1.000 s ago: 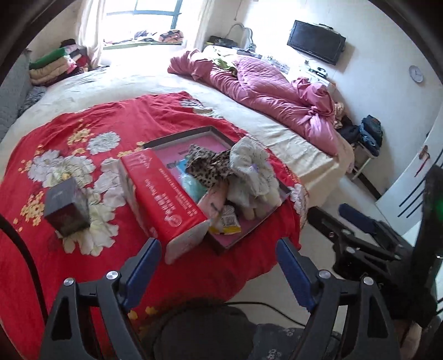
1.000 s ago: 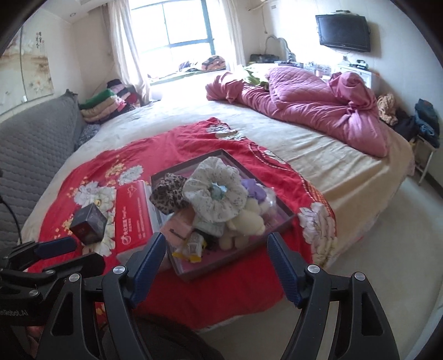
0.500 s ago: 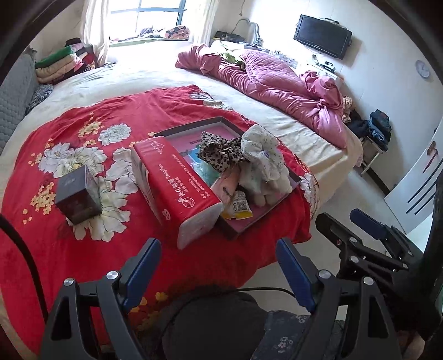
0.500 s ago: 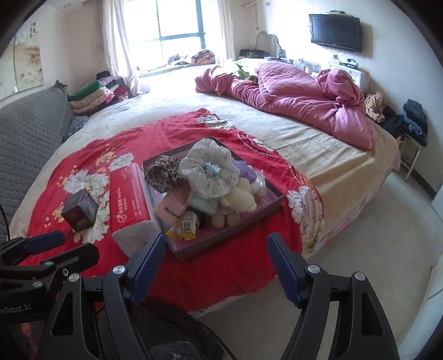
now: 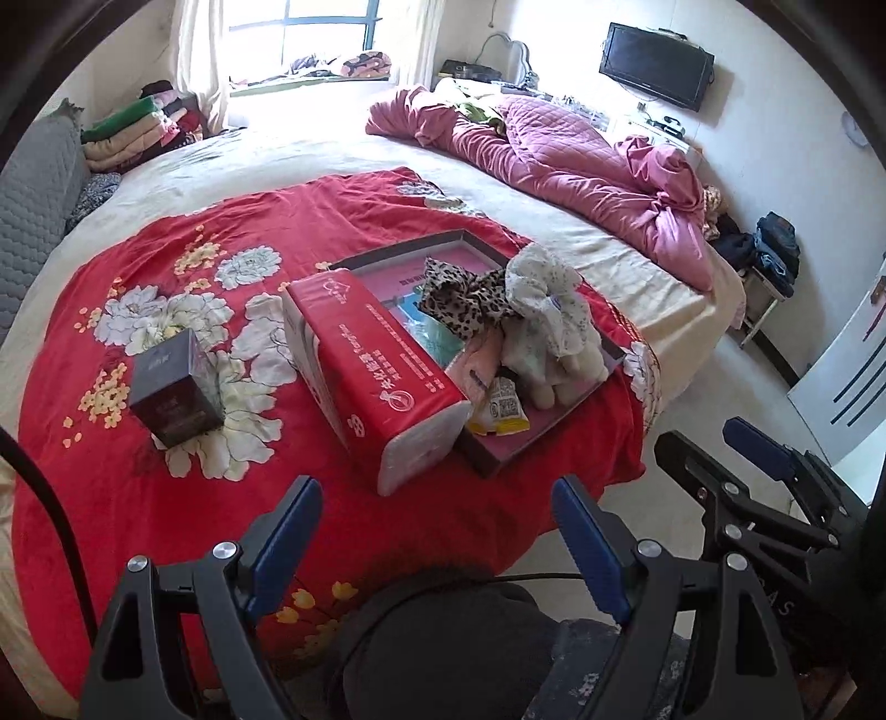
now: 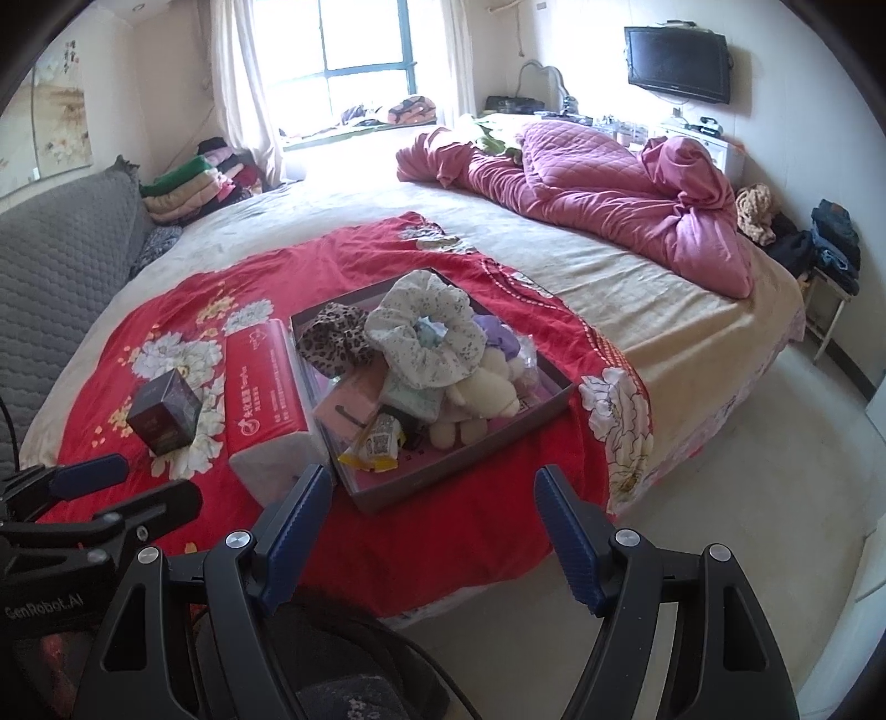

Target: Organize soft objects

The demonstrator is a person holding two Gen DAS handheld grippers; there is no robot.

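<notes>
1. Your left wrist view looks forward and down from off the bed's near edge, with the red tissue pack central.
2. Your right wrist view looks likewise, from further right — over the tray.
3. Both share the red blanket — and each other's gripper.

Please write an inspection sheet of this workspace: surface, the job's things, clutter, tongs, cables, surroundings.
Surface: red blanket spread on the bed.
Job's things: tray heaped with leopard scrunchie, floral scrunchie, plush toy.
Clutter: tissue pack against the tray; dark box apart from it.
Tongs: left tongs and right tongs open, empty, short of the tray.
Cables: black cable at the left edge.
Surroundings: pink quilt, TV, window.
</notes>
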